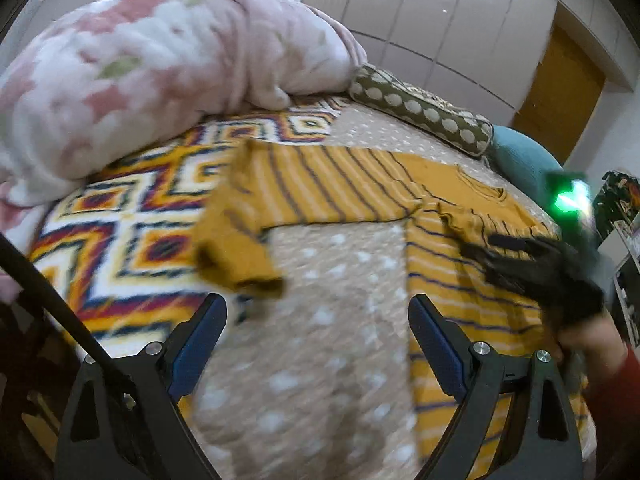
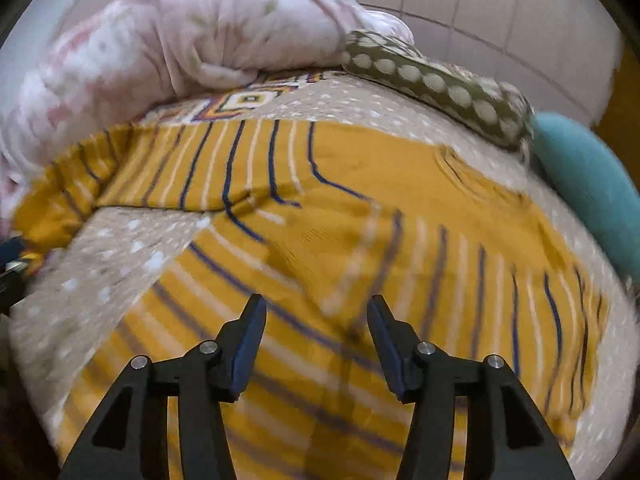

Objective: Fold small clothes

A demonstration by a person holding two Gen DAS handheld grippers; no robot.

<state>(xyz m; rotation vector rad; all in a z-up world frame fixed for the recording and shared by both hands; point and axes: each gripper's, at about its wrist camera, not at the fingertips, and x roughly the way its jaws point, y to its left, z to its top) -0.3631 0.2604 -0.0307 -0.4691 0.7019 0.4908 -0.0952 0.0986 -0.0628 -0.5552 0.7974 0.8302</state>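
A small mustard-yellow sweater (image 1: 360, 192) with white and navy stripes lies spread on the bed. Its left sleeve (image 1: 236, 240) stretches out and bends down at the cuff. My left gripper (image 1: 318, 312) is open and empty, just short of that cuff, over the beige dotted bedspread. The right gripper (image 1: 532, 264) shows blurred over the sweater's right side. In the right wrist view the sweater (image 2: 360, 216) fills the middle and my right gripper (image 2: 316, 312) is open and empty above its body.
A pink floral blanket (image 1: 140, 72) is heaped at the back left. An olive dotted pillow (image 1: 424, 112) and a teal cushion (image 1: 520, 160) lie at the back right. A patterned blanket (image 1: 120, 216) covers the bed's left part.
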